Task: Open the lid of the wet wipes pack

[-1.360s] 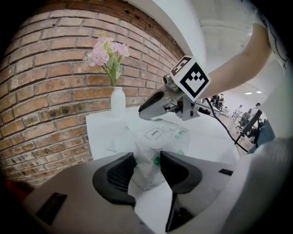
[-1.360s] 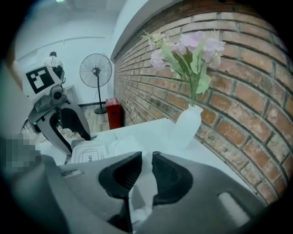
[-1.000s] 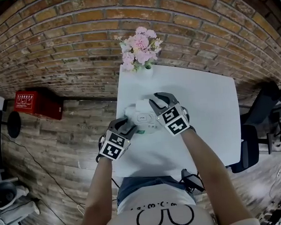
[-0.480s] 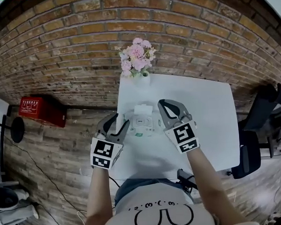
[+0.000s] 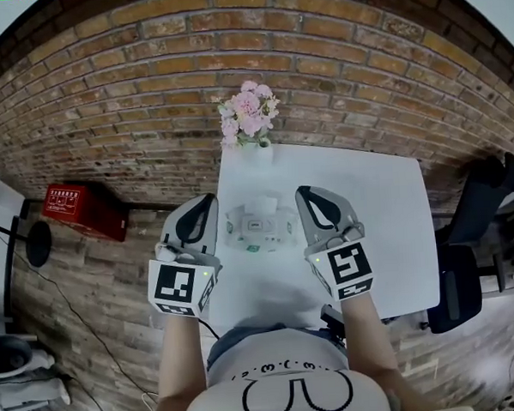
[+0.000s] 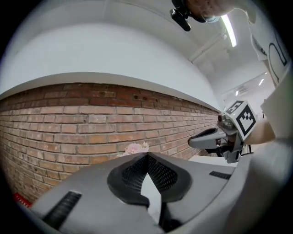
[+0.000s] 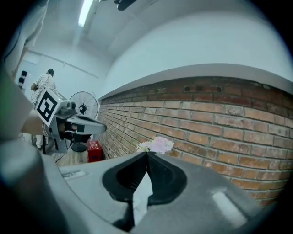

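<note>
The wet wipes pack (image 5: 258,228) lies flat on the white table (image 5: 378,211), with a white flap (image 5: 260,206) turned out at its far side. My left gripper (image 5: 208,198) hangs above the table's left edge, left of the pack, shut and empty. Right of the pack my right gripper (image 5: 303,191) is also raised, shut and empty. Neither touches the pack. In the left gripper view the jaws (image 6: 147,156) meet with nothing between them, facing the brick wall. The right gripper view shows its jaws (image 7: 147,154) closed the same way.
A vase of pink flowers (image 5: 248,115) stands at the table's far edge by the brick wall (image 5: 148,94). A red box (image 5: 84,209) sits on the wooden floor to the left. A dark chair (image 5: 477,223) stands to the right, and a fan (image 7: 84,107) by the wall.
Both grippers have lifted off the pack and drawn apart to either side of it. The left jaws, open before, are now shut; the right jaws have closed too.
</note>
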Demonstrator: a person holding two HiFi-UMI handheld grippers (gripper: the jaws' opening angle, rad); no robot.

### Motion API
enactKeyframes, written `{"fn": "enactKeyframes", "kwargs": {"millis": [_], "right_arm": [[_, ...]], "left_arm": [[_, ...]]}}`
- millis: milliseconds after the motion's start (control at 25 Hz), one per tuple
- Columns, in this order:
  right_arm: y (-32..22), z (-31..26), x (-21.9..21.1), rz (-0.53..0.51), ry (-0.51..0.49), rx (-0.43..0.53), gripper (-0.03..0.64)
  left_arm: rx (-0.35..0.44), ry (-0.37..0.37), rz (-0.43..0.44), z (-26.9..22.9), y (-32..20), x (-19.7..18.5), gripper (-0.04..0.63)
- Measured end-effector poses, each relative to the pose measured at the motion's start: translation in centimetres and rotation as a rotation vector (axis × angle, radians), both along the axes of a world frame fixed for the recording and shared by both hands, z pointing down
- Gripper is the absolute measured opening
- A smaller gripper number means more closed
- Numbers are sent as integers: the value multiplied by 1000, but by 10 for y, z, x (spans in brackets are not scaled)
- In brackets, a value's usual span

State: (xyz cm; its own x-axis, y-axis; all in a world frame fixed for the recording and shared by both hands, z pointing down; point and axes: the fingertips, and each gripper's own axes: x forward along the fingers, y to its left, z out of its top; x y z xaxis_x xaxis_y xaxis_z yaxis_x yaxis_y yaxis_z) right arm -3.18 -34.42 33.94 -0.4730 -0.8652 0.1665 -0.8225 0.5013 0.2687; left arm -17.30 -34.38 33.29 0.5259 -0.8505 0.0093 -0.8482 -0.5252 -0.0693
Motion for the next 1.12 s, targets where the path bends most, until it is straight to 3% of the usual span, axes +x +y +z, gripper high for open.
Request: {"fn": "enactKeyframes", "kwargs": {"millis": [280, 1120], "right_arm": [[12, -45, 6, 12, -31, 109, -3], [23, -56, 9, 16, -42, 126, -3]], "left_arm": [[100, 0, -36, -48, 3, -3, -2], [116, 9, -48, -51, 11, 0, -2]]}}
